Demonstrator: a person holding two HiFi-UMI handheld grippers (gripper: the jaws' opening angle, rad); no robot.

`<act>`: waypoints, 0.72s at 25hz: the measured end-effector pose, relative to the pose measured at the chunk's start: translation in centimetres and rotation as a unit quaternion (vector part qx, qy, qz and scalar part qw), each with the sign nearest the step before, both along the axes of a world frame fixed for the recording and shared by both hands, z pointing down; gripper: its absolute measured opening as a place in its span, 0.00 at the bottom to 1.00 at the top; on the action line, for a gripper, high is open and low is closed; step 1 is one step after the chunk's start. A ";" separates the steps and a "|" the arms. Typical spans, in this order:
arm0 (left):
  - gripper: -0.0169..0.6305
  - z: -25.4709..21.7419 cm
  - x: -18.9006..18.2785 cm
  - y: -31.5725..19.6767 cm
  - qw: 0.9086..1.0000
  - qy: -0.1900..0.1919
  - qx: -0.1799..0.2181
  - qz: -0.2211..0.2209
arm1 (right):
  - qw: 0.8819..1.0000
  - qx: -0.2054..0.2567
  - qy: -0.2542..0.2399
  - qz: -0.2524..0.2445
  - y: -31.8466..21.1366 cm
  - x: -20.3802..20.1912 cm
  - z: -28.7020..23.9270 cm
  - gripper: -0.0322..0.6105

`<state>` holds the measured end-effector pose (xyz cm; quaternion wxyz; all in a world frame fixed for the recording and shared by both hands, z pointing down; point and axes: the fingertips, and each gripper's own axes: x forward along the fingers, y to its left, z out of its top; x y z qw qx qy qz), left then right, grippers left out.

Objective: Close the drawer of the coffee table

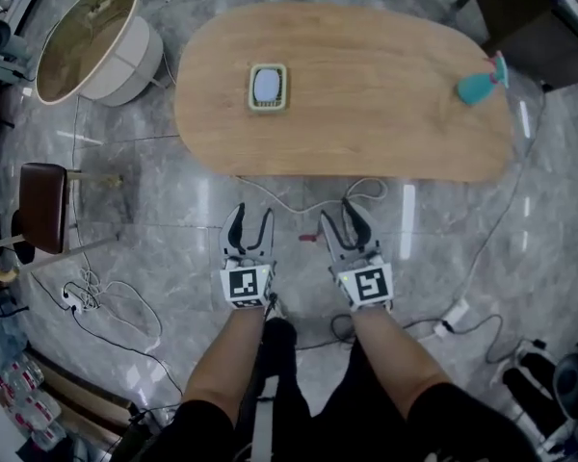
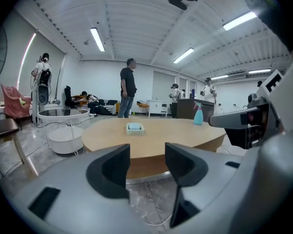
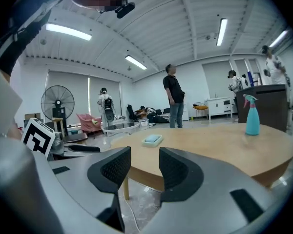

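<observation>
I hold both grippers side by side over the grey marble floor (image 1: pixel 154 219), just short of the near edge of the coffee table (image 1: pixel 366 104). My left gripper (image 1: pixel 251 218) has its jaws apart with nothing between them. Only the table's rim and the floor show through the gap. My right gripper (image 1: pixel 339 215) is the same: jaws apart, empty. Both point toward the table and neither touches it. On the wooden top sit a small tray (image 1: pixel 268 87) toward the left and a teal spray bottle (image 1: pixel 477 87) at the far right end. The drawer itself I cannot make out in any view. A white cable (image 1: pixel 299 205) lies on the floor just ahead of the jaws.
</observation>
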<state>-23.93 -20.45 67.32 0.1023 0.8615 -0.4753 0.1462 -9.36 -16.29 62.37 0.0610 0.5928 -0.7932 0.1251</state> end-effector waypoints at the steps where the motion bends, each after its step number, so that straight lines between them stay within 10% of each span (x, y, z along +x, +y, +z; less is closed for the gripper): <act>1: 0.37 -1.2 -0.1 0.3 1.000 -0.001 0.002 -0.001 | 1.000 0.001 -0.004 0.001 0.3 0.2 -1.3 0.30; 18: 0.37 -23.2 -0.8 8.9 0.999 -0.027 0.006 0.021 | 0.993 0.034 -0.022 -0.108 10.0 -0.3 -26.0 0.30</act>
